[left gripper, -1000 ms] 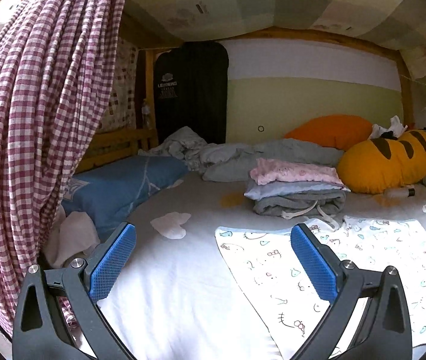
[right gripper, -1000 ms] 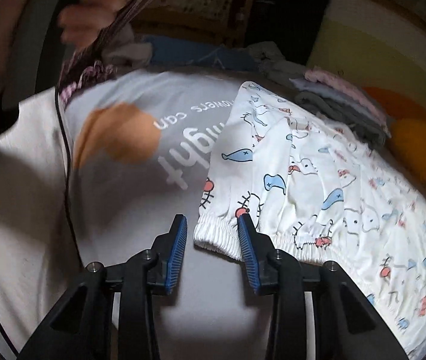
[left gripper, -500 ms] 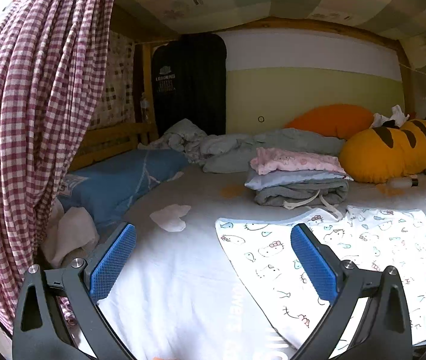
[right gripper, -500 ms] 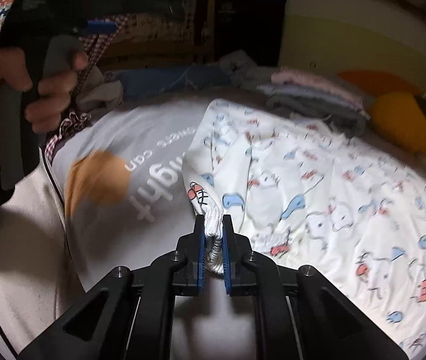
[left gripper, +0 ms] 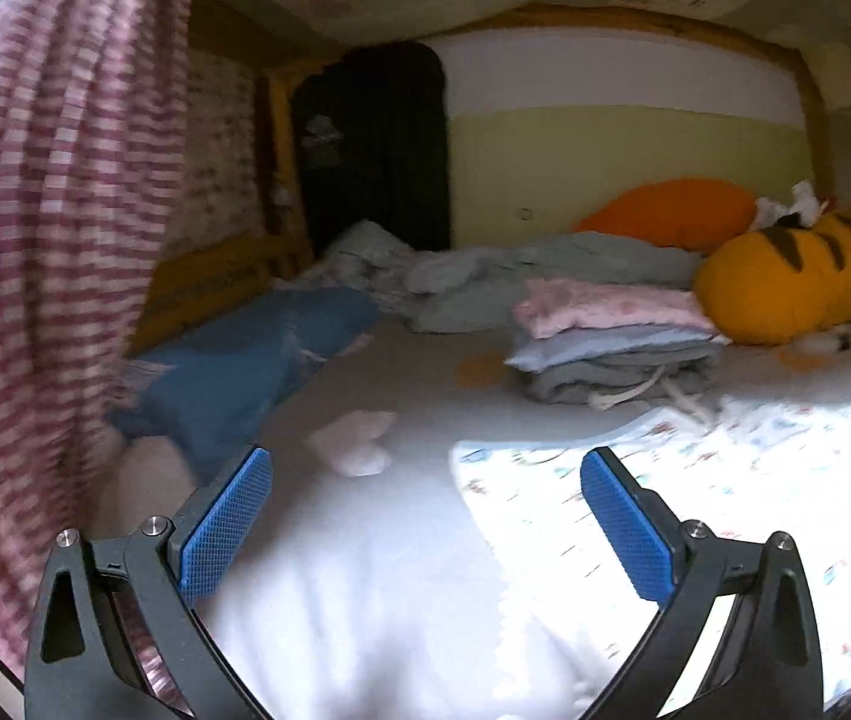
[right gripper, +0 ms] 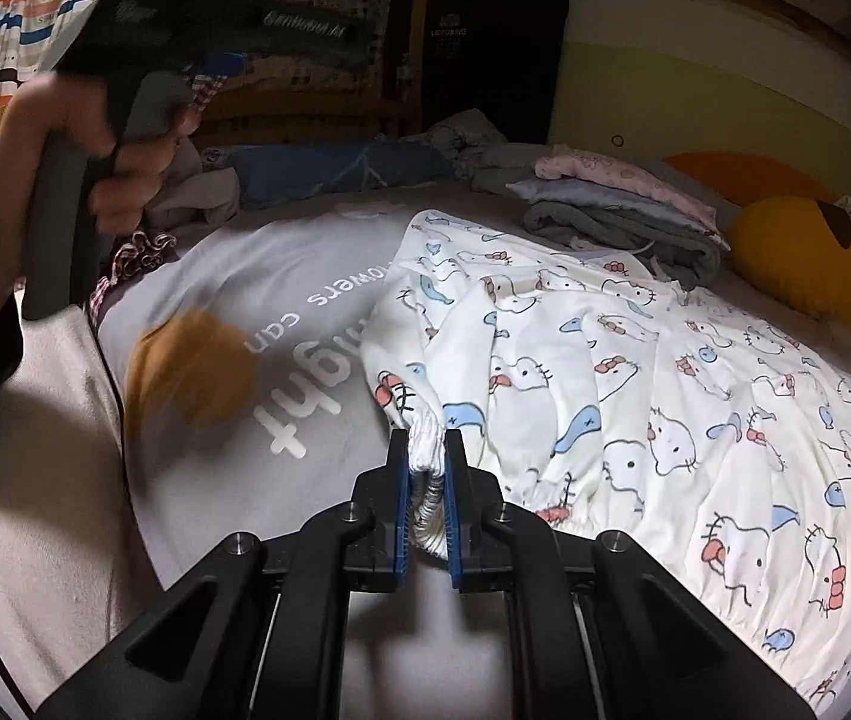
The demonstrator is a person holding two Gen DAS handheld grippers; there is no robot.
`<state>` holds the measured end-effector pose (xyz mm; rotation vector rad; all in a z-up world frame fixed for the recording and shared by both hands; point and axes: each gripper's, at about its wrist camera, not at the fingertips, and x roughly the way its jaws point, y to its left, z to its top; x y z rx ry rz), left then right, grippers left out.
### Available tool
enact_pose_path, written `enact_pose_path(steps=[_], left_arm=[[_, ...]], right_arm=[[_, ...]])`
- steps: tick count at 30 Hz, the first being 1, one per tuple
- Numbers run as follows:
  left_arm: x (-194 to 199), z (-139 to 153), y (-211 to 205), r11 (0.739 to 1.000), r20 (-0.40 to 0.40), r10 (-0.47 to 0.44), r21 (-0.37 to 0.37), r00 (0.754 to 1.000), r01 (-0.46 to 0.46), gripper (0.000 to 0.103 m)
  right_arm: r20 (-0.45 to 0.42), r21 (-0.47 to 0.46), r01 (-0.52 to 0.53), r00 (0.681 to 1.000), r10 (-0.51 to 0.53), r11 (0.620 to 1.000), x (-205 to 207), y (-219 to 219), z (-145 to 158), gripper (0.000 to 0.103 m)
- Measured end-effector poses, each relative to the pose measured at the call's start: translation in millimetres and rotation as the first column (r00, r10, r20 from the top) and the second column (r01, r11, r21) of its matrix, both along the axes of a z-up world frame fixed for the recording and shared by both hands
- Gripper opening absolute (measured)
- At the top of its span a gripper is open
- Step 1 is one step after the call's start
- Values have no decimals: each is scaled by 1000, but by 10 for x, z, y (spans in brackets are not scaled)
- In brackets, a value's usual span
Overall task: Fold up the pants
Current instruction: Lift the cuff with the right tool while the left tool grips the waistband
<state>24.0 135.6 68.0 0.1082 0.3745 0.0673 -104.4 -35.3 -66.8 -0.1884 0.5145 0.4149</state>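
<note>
White pants printed with cartoon cats and blue fish lie spread on the grey bed sheet. My right gripper is shut on the gathered elastic waistband at the pants' near left corner and holds it bunched a little above the sheet. My left gripper is open and empty, held above the bed to the left of the pants. In the right wrist view it is in a hand at the upper left.
A stack of folded clothes sits beyond the pants. A yellow striped plush and an orange pillow lie at the right. A blue pillow and a checked curtain are at the left.
My right gripper closed on the waistband corner and has lifted and pulled it, bunching the fabric. My left gripper stays open and has shifted slightly over the bed.
</note>
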Motion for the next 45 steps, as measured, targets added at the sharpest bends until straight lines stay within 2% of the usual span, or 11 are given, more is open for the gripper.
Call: enact_pose_path(steps=[4, 6, 8, 16, 19, 22, 24, 27, 30, 36, 45], left_arm=[[598, 80, 39, 997, -84, -80, -7, 993, 80, 98], [972, 30, 108, 990, -171, -126, -91, 977, 111, 88], [1344, -86, 192, 980, -242, -134, -176, 961, 92, 82], [2091, -898, 496, 958, -457, -120, -285, 881, -17, 40], [2155, -1043, 533, 943, -472, -170, -332, 865, 4, 39], [2212, -1153, 516, 949, -498, -166, -315, 851, 1, 40], [2247, -1202, 513, 952, -507, -166, -306, 846, 3, 39], [2275, -1198, 515, 940, -486, -203, -339, 850, 31, 1], [2264, -1072, 525, 925, -429, -229, -377, 874, 57, 0], [2174, -654, 197, 922, -337, -277, -356, 900, 151, 0], [2316, 39, -834, 897, -265, -385, -331, 884, 292, 0]], right_arm=[[8, 14, 9, 1000, -9, 1000, 6, -24, 18, 9], [6, 22, 15, 1000, -15, 1000, 1, -37, 25, 9], [19, 18, 15, 1000, -15, 1000, -12, -29, 48, 9], [3, 35, -11, 1000, 11, 999, 2, -28, 6, 9], [-16, 47, -25, 1000, 26, 999, 20, 2, -22, 9], [-16, 52, -35, 999, 36, 998, 3, 28, -27, 9], [-17, 55, -40, 999, 41, 998, -17, 33, -35, 9], [-16, 59, -41, 999, 43, 997, -41, 32, -39, 9], [8, 60, -18, 1000, 18, 998, -79, 24, 11, 9], [60, 63, 38, 997, -41, 997, -139, -57, 229, 9], [167, 101, 162, 970, -177, 982, -462, -302, 560, 9]])
